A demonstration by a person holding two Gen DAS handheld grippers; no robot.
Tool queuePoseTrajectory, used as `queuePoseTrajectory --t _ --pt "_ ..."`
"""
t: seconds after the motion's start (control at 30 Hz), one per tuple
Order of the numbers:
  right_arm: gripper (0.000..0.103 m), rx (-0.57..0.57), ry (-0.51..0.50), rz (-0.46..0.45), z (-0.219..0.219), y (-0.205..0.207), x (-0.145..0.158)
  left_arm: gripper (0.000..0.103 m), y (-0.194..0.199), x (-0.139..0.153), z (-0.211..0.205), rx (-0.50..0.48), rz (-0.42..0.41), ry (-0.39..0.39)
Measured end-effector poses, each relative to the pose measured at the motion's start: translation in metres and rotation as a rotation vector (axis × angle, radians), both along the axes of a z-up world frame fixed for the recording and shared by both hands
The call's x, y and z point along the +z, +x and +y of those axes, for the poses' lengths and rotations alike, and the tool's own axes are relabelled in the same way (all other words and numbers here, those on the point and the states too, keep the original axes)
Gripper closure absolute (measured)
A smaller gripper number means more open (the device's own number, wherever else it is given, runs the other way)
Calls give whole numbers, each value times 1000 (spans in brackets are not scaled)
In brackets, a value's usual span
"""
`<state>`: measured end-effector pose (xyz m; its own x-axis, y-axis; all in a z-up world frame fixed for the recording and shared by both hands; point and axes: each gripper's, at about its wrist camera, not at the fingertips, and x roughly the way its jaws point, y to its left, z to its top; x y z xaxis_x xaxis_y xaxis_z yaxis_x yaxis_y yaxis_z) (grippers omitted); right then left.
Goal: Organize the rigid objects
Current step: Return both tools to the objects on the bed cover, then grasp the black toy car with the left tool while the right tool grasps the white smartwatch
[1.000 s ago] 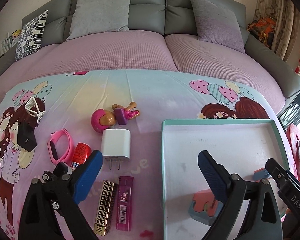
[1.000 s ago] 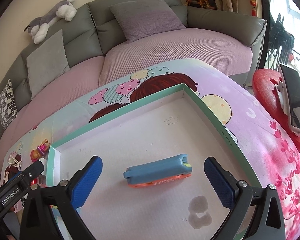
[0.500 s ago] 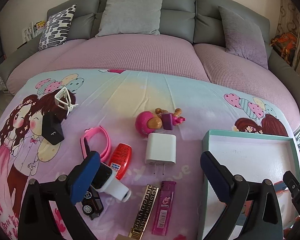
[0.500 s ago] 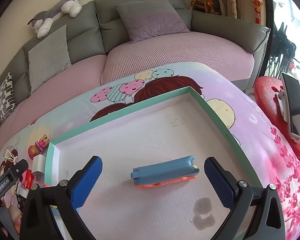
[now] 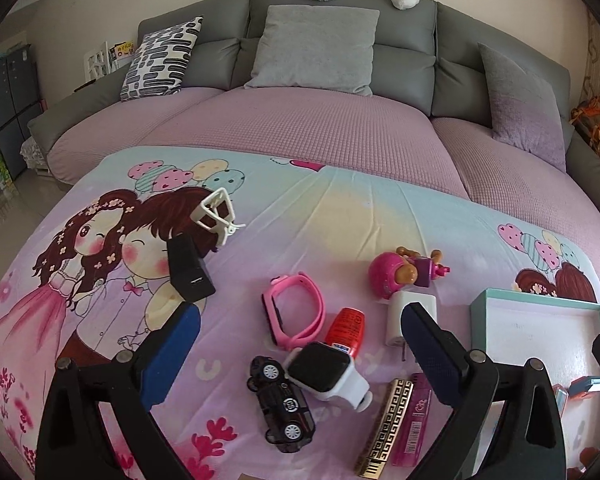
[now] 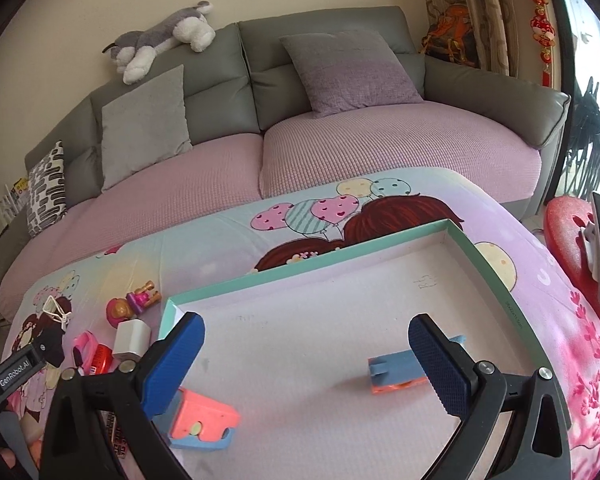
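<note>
My left gripper [image 5: 300,356] and right gripper [image 6: 306,358]: black triangular frames with silver screws, jaws faced in textured blue pads [image 6: 440,368] (a white "GenRobot.AI" label marks the left one's side).

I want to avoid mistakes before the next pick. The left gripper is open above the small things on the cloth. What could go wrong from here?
1. The white smartwatch touches the black toy car and the red bottle, so the open left gripper may catch or push a neighbour.
2. The car has wheels and could roll away if nudged.
3. The tray already holds two blue-orange pieces; a careless drop could knock them.
</note>
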<state>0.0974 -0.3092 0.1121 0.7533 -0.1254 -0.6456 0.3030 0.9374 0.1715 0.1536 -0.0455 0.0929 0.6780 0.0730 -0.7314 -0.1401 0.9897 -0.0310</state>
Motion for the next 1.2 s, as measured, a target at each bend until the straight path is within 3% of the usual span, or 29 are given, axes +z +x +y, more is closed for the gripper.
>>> queuePoseTrajectory --t 0.13,0.4,0.53,0.6,0.77,1.2 --pt "0 52 -45 -21 22 5 1 3 -8 4 19 30 -29 -3" --pt "0 169 -48 25 61 15 -6 2 -22 2 54 88 -49 19" --pt "0 237 14 72 84 23 -14 2 -25 -2 69 101 -33 -14" --pt "0 277 49 99 96 27 -19 2 -26 -5 71 88 -16 -15" --pt "0 326 19 129 120 31 -25 2 -22 -19 71 44 57 -31" --pt "0 297 8 145 115 31 -26 2 -10 -61 36 -120 226 1"
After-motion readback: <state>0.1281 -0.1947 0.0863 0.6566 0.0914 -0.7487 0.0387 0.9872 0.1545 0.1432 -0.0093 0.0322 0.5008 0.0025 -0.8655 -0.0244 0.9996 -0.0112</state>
